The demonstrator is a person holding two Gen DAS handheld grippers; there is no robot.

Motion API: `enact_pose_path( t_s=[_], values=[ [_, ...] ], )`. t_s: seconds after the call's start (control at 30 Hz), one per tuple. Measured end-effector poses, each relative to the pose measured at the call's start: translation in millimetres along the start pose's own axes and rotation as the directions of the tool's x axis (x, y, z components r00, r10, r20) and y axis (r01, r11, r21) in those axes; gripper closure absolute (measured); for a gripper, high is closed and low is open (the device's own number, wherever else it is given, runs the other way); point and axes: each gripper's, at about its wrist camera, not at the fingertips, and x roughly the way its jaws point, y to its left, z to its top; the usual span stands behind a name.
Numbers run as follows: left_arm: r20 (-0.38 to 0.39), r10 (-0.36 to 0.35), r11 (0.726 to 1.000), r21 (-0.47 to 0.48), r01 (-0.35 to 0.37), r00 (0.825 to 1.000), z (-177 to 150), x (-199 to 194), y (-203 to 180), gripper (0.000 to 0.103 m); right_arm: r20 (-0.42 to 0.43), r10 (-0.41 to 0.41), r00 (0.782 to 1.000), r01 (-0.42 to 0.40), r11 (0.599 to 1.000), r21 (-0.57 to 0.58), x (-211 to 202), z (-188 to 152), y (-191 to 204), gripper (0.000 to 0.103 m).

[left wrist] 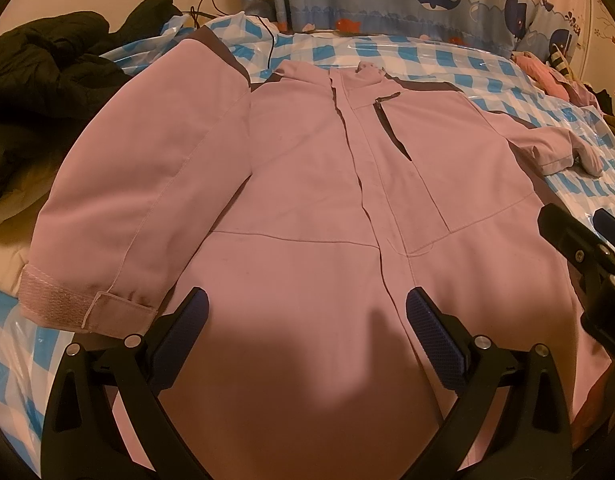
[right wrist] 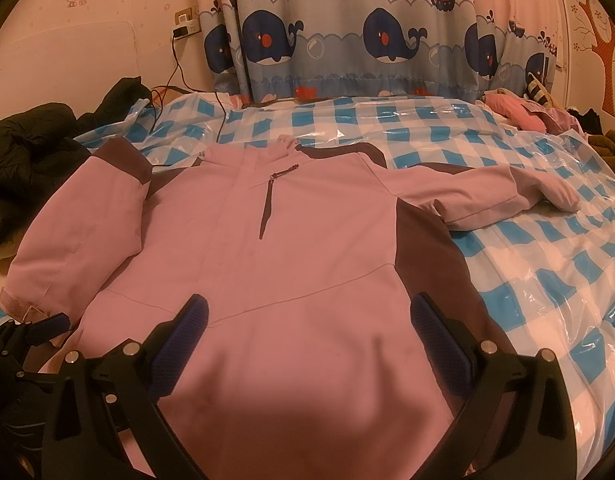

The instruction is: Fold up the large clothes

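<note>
The pink jacket [left wrist: 307, 184] lies front side up and spread flat on the bed, over a blue-and-white checked plastic sheet [right wrist: 547, 264]. Its front placket is closed and its collar points toward the whale-print curtain [right wrist: 347, 48]. One sleeve [left wrist: 119, 200] lies alongside the body on the left; the other sleeve [right wrist: 499, 196] stretches out to the right across the sheet.

The left hand-held gripper [left wrist: 307, 320] hovers over the lower front panel with its jaws spread wide, gripping nothing. The right hand-held gripper [right wrist: 309, 328] hovers over the lower right panel near the dark side panel, jaws likewise spread and empty. Folding appears not yet begun.

Risks noted:
- The plastic sheet looks slick; in my judgement, dragging the jacket may slide the whole garment rather than fold it.
- The padded fabric seems thick; a pinch on the top layer alone could lift the front panel without the back.
- The outstretched right sleeve may trail or bunch if the body is folded first.
- A dark garment pile [left wrist: 47, 92] sits close to the left sleeve and could snag it.
</note>
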Motion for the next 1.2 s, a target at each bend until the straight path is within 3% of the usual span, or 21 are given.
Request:
enact_pose_path(
  t_s=[1.2],
  values=[
    [0.03, 0.033, 0.999, 0.022, -0.034, 0.999, 0.0, -7.9, 0.0, 0.008, -0.005, 0.001, 1.0, -0.001, 1.0, -0.002, 1.4, -0.1, 0.4, 0.006]
  ],
)
